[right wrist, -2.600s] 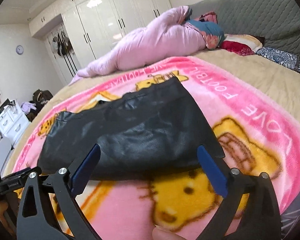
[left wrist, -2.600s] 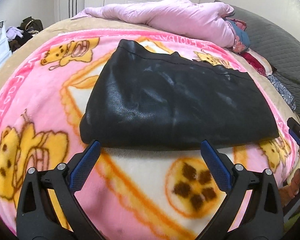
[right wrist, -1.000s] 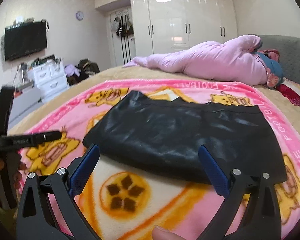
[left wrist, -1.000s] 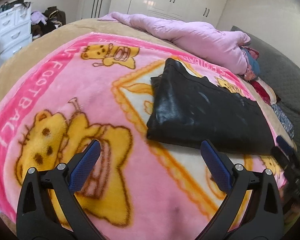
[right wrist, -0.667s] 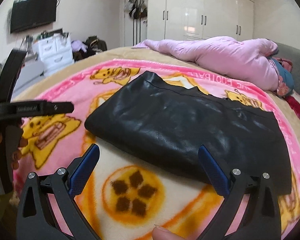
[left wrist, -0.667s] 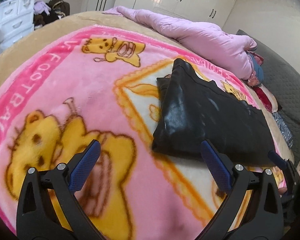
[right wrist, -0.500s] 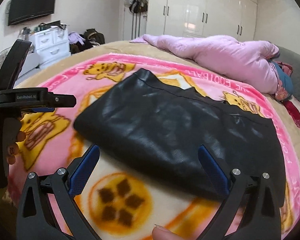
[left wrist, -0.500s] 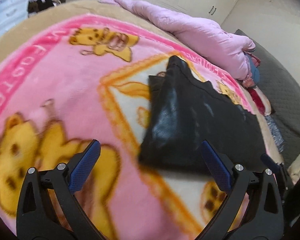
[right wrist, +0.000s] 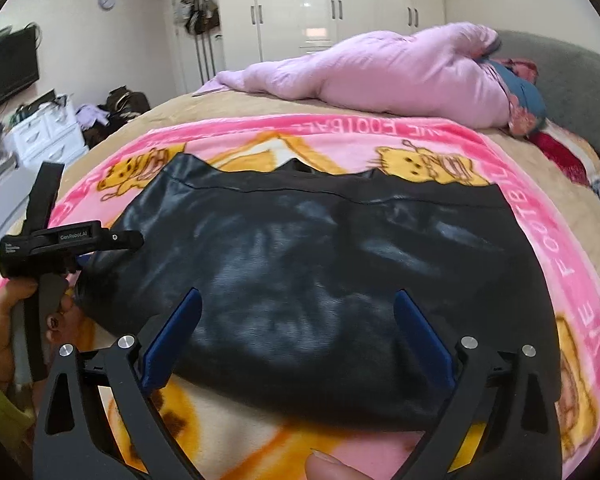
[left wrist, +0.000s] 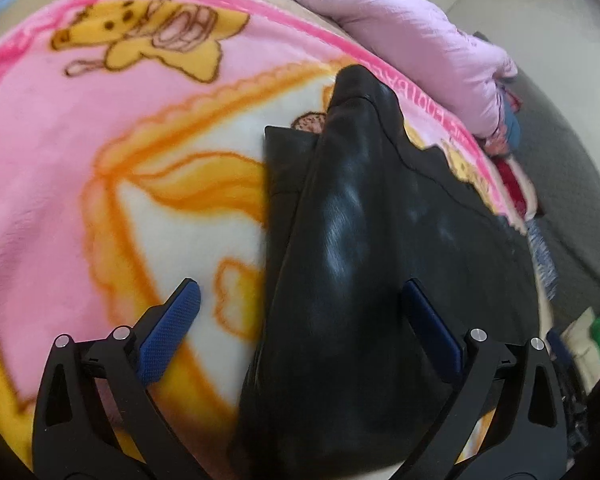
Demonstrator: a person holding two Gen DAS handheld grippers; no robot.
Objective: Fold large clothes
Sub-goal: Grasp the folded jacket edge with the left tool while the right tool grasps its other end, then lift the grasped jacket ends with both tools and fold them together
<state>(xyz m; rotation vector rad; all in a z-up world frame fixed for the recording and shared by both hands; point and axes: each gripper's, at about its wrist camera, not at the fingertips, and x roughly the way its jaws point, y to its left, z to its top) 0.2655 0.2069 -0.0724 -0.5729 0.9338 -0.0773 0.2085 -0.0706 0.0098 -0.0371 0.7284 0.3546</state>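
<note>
A black leather garment (right wrist: 324,264) lies folded flat on the pink cartoon blanket (right wrist: 572,264). In the left wrist view the garment (left wrist: 364,272) stretches away from its near left end. My left gripper (left wrist: 300,320) is open and straddles that left end, low over it. It also shows in the right wrist view (right wrist: 96,240) at the garment's left edge. My right gripper (right wrist: 296,332) is open and empty, just above the garment's near edge.
A pink quilt (right wrist: 380,72) lies along the bed's far side, with pillows and a grey headboard (right wrist: 572,80) at right. White drawers (right wrist: 44,132) and a TV (right wrist: 4,72) stand at left, wardrobes (right wrist: 332,8) behind.
My left gripper has swung in from the blanket's left side and closed on the garment's left end. My right gripper has moved forward over the near edge. Both stay open.
</note>
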